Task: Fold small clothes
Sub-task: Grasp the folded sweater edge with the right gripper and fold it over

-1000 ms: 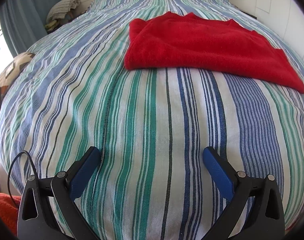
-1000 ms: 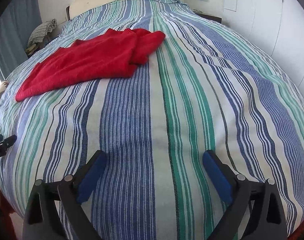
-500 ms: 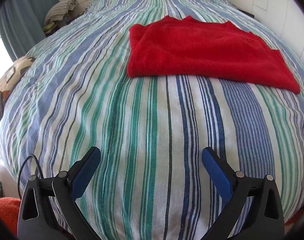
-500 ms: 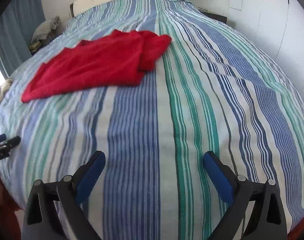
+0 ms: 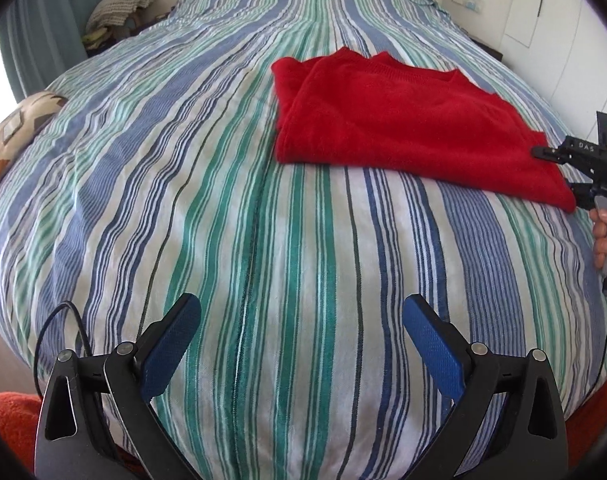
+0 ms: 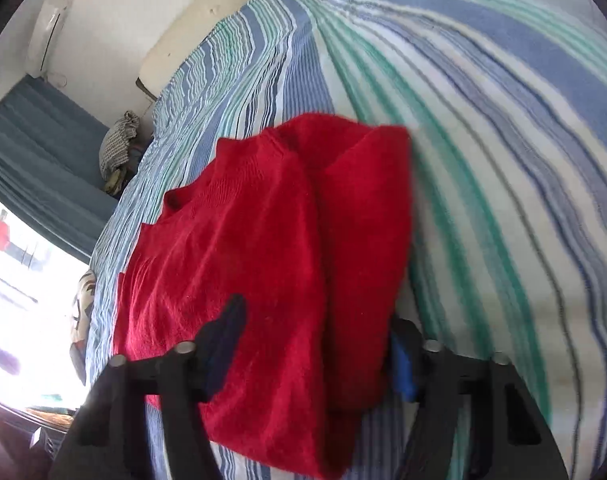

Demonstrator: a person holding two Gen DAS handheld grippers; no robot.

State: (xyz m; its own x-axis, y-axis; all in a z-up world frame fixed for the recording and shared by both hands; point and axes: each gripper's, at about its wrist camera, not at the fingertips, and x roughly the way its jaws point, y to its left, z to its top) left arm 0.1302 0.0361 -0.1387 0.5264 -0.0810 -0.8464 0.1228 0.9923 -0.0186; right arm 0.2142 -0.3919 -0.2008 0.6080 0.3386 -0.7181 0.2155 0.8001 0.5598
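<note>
red knit sweater point(image 6: 263, 264), folded, fuzzy, on striped woven bedspread point(image 5: 263, 240)

The left gripper point(image 5: 301, 336) has two black plastic arms with triangular cut-outs, round silver pins at the joints, and blue textured pads point(image 5: 169, 350) on the inner faces of the fingers. A thin black cable point(image 5: 51, 320) loops beside its left arm. The right gripper point(image 6: 315, 354) is built the same; its black frame carries white letters, a small green light and a hanging cable.
</note>
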